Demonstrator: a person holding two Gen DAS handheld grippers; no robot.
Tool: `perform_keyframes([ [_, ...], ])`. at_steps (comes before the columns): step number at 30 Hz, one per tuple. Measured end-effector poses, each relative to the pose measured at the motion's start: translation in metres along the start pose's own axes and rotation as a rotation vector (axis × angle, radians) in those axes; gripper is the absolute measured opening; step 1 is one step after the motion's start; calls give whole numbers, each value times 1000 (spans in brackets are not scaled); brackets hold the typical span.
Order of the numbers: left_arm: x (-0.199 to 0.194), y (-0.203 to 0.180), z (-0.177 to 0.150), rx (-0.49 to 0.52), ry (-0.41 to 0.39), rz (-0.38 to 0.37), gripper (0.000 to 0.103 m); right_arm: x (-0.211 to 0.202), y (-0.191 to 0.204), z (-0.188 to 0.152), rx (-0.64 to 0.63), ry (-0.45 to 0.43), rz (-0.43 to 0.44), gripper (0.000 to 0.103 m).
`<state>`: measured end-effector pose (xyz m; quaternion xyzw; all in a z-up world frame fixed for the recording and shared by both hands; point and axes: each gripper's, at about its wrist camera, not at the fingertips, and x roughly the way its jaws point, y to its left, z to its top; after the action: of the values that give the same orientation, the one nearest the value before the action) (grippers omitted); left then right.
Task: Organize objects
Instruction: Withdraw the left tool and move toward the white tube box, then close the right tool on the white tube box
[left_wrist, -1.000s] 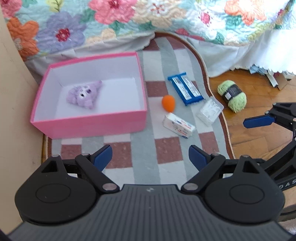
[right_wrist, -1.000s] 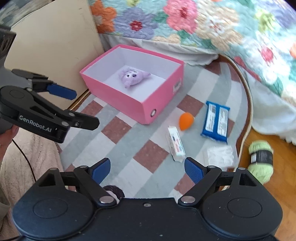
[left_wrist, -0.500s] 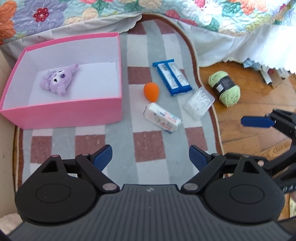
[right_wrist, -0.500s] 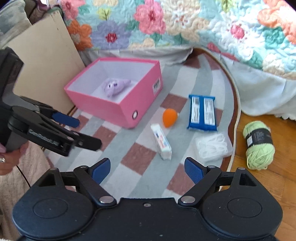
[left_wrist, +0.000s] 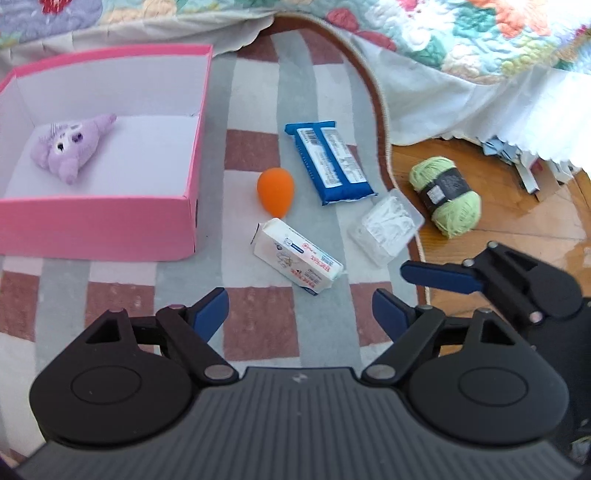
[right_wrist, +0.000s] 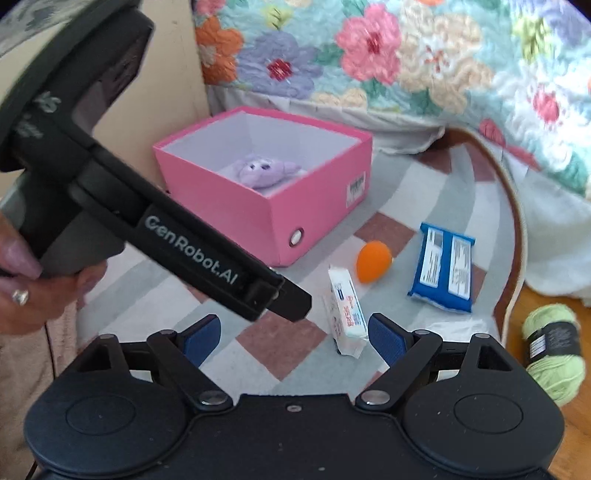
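One pink box (left_wrist: 96, 218) holds one purple plush (left_wrist: 72, 147). Right of the box lie one blue packet (left_wrist: 330, 162), one white carton (left_wrist: 297, 262), one orange egg-shaped thing (left_wrist: 276, 191) and one clear case (left_wrist: 386, 225), contents unclear. Left gripper (left_wrist: 300, 312) is closing, empty; right gripper (right_wrist: 294, 334) gapes, its lower edge hiding the carton's end.

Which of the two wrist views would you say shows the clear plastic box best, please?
The left wrist view: the clear plastic box lies fully visible at the rug's edge. In the right wrist view it is blurred and largely hidden behind the right gripper.
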<state>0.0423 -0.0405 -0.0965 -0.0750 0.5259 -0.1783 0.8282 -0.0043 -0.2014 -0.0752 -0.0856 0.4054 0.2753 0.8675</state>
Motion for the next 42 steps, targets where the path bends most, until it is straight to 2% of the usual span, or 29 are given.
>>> perform_keyframes([
  [4, 19, 2, 1, -54, -4, -5, 85, 26, -11, -7, 44, 26, -3, 89],
  [6, 28, 3, 2, -72, -8, -10, 79, 35, -16, -9, 83, 29, -2, 89],
  [10, 39, 1, 3, -42, -55, -18, 77, 53, -21, -14, 41, 11, -1, 87],
  [13, 48, 3, 4, -39, -58, -12, 76, 67, -31, -20, 55, 19, -14, 83],
  [16, 56, 7, 6, -57, -53, -6, 69, 71, -37, -23, 86, -7, 2, 80],
  [20, 65, 15, 5, -116, -56, -24, 64, 76, -37, -22, 101, -3, -23, 65],
  [22, 69, 15, 2, -137, -55, -25, 63, 80, -36, -21, 99, 12, -36, 62],
  [25, 73, 15, -1, -146, -53, -28, 58, 84, -31, -22, 86, 12, -47, 48],
  [27, 73, 18, -3, -155, -50, -25, 55, 85, -23, -23, 43, 13, -81, 35],
  [29, 70, 22, -5, -171, -45, -22, 55, 84, -14, -25, -7, 19, -133, 29],
  [32, 67, 30, -8, -170, -26, -16, 58, 78, 0, -27, -91, 1, -177, 29],
  [34, 66, 35, -8, -191, -12, -34, 55, 75, 6, -29, -129, -11, -193, 27],
  [38, 64, 38, -10, -195, -1, -41, 55, 72, 12, -29, -166, -20, -202, 26],
  [42, 59, 43, -13, -217, 4, -61, 55, 72, 29, -36, -300, -18, -239, 24],
])
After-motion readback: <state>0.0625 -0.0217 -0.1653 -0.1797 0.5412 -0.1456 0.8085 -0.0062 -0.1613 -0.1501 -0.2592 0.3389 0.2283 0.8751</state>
